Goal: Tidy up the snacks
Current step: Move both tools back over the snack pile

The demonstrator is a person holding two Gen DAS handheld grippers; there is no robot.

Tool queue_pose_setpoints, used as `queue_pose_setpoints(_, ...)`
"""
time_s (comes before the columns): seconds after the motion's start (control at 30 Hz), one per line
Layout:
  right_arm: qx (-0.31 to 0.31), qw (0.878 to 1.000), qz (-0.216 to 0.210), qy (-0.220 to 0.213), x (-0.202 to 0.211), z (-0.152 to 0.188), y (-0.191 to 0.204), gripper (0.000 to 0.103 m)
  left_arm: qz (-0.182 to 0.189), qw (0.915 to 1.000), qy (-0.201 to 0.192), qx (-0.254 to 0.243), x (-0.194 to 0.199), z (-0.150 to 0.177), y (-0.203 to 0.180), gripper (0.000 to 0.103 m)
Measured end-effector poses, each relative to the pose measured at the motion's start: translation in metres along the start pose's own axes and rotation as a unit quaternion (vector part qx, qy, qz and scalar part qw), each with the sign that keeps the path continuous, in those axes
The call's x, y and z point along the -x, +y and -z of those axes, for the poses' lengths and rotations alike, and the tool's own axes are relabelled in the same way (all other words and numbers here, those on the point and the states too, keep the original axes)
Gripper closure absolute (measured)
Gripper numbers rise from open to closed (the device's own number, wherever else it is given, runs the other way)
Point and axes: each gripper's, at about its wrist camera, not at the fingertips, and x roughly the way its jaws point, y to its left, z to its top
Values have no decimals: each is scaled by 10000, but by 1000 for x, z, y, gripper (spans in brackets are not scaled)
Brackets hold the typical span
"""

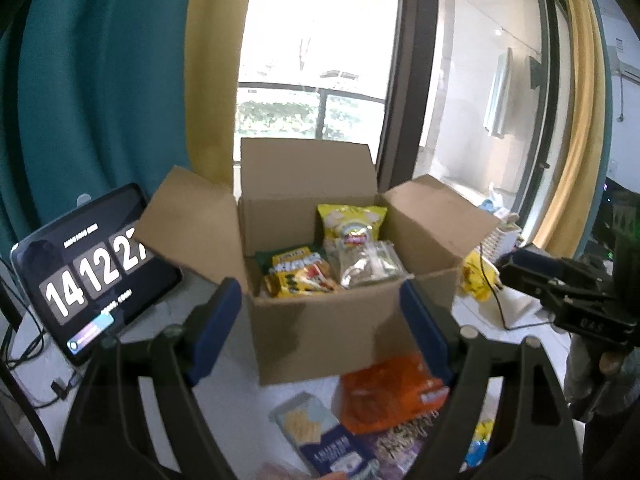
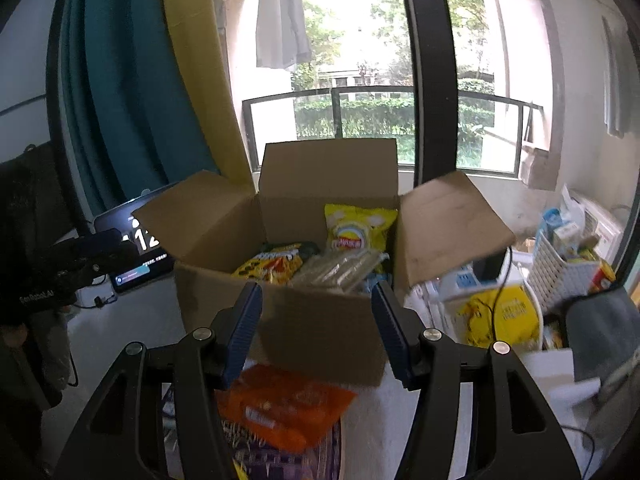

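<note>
Right wrist view: right gripper [image 2: 316, 330] jaws apart, nothing between. Orange bag [image 2: 280, 408] lies flat on table just below and slightly left of them, in front of cardboard box [image 2: 320, 324], long axis running left-right; crinkled, glossy. Left gripper [image 1: 320, 332] also spread, empty; same bag sits toward its right finger. Right hand probably nearer. Box already holds yellow chip bag [image 2: 360, 228].

The box [image 1: 344, 320] is plain brown cardboard. Inside it, a yellow chip bag [image 1: 352, 220] with a red logo, a yellow and red pack [image 1: 300, 276] with black marks, and a clear packet [image 1: 370, 264]. By the table's near edge lie an orange bag [image 1: 392, 396], a navy and pale cracker pack [image 1: 316, 436] and a purple pack [image 2: 288, 458]. The pads [image 1: 214, 332] are blue, the curtain [image 1: 100, 92] teal, and the tablet [image 1: 92, 272] black with white digits.
</note>
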Motion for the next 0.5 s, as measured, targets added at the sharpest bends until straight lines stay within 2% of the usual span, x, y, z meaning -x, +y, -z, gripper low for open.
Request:
queue_pose_setpoints(0.27,-160,9998,-55,135,27,27,-3,43,110,9999,121,3,23,24,-10,20)
queue_pose_setpoints(0.5,-289,9990,-134,328,40,55,-1,43,113,9992,378,117,29,50,-8,20)
